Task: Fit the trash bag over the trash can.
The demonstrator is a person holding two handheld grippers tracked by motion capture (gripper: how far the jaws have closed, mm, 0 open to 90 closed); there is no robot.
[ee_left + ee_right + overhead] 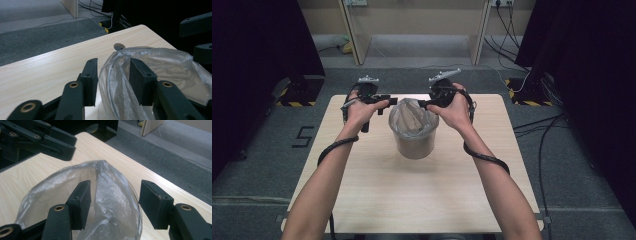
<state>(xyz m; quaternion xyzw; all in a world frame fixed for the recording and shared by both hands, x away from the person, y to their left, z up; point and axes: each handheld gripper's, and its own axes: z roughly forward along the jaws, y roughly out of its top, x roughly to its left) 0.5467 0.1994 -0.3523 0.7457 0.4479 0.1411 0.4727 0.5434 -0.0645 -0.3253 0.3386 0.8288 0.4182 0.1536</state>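
Observation:
A small grey bin (pixel 414 142) stands mid-table, lined with a clear plastic bag (pixel 412 117) whose top billows above the rim. My left gripper (pixel 391 100) is at the bag's left edge, open; in the left gripper view its jaws straddle the bag's edge (pixel 113 82), one fingertip (pixel 90 80) outside and one inside. My right gripper (pixel 421 104) is at the bag's right edge, open; in the right gripper view the bag's rim (pixel 110 195) rises between its pads (pixel 81 202), which stand apart from the film.
The light wooden table (pixel 412 200) has bare room in front of the bin and on both sides. Grey carpet surrounds it, with cables (pixel 532 125) on the floor to the right and black curtains on both sides. A desk frame (pixel 357 35) stands behind.

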